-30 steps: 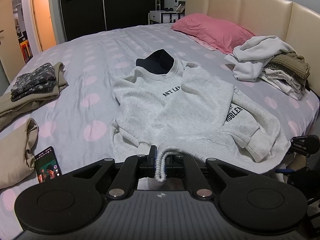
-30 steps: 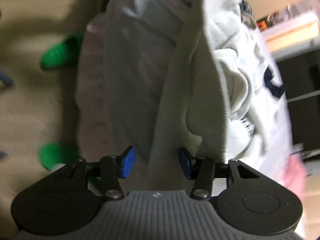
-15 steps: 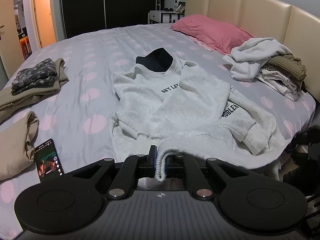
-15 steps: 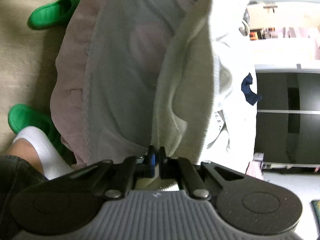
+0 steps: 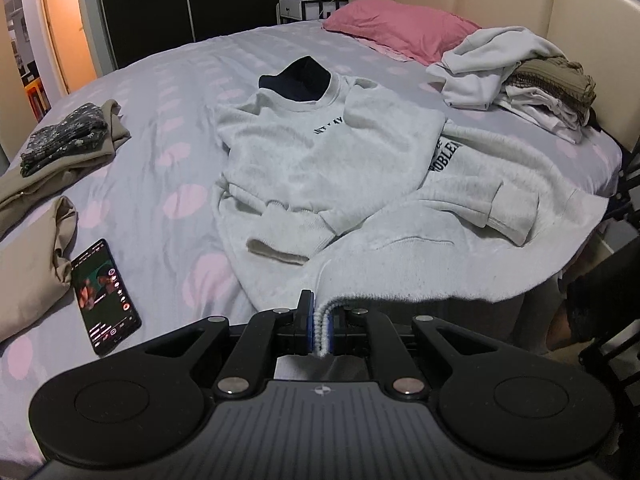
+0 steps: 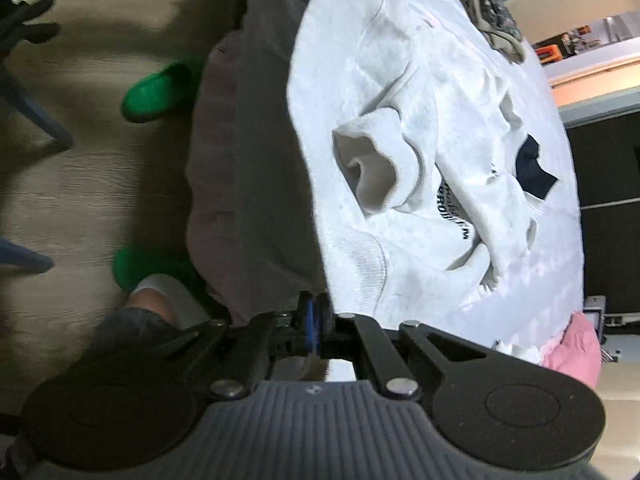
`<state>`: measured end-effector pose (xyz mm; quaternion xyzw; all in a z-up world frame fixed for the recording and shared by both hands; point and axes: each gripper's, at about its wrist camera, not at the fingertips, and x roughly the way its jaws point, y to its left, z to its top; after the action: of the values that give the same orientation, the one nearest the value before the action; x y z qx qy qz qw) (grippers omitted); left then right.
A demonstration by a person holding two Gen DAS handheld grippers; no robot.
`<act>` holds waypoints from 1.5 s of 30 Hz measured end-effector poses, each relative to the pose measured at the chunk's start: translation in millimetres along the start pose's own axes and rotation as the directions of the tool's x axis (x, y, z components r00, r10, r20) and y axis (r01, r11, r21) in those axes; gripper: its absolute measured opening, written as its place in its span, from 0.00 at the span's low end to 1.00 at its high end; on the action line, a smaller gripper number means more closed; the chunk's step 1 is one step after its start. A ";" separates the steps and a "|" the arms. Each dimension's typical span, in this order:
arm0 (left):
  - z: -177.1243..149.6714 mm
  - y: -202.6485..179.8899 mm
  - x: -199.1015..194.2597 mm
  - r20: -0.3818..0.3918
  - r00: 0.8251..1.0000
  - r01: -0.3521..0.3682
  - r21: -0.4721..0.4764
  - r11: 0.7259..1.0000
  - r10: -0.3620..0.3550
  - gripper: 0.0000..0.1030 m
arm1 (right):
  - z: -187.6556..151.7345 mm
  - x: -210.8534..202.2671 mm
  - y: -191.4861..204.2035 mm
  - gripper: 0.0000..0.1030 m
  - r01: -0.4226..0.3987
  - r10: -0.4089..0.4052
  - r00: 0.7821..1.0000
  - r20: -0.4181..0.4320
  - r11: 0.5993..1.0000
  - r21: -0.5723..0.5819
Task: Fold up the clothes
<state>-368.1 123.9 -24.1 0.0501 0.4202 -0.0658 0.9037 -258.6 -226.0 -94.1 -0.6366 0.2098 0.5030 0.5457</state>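
Pinching the ribbed hem, the left gripper (image 5: 319,330) has its fingers closed on the grey sweatshirt (image 5: 332,160), spread on the bed (image 5: 168,92); a phone (image 5: 105,296) lies near.

From the right wrist, the right gripper (image 6: 314,330) also clamps the hem; uneven lifting could probably dislodge the crossed sleeves.

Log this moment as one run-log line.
stage: hem lift | left claw: shut on sweatshirt hem | right claw: shut on hem | sleeves: folded in | phone: on bed
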 end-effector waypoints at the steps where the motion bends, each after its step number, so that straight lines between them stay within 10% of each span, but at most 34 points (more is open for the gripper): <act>1: -2.0 -0.1 -2.5 -0.003 1.000 -0.001 0.004 1.000 0.001 0.05 | -3.7 -3.7 0.3 0.01 -0.021 0.021 1.000 0.000 1.000 -0.004; 14: -40.4 -25.3 5.8 -0.172 0.984 0.010 0.302 0.953 0.044 0.04 | -17.4 -55.0 -23.4 0.02 -0.241 0.241 0.970 0.007 0.970 0.044; 33: 9.1 26.3 -9.8 -0.069 0.997 0.025 0.131 0.991 -0.016 0.04 | -44.8 -74.2 -139.4 0.02 -0.003 -0.024 0.994 0.107 0.968 0.250; 45: 61.0 66.5 40.7 -0.058 0.997 -0.044 0.070 0.997 0.048 0.04 | -37.3 17.3 -217.2 0.02 0.197 -0.202 0.979 -0.005 0.949 0.245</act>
<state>-285.5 177.5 -13.8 0.0927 0.4429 -0.0580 0.8899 -59.0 -186.2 -7.9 -0.5774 0.1991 0.4221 0.6700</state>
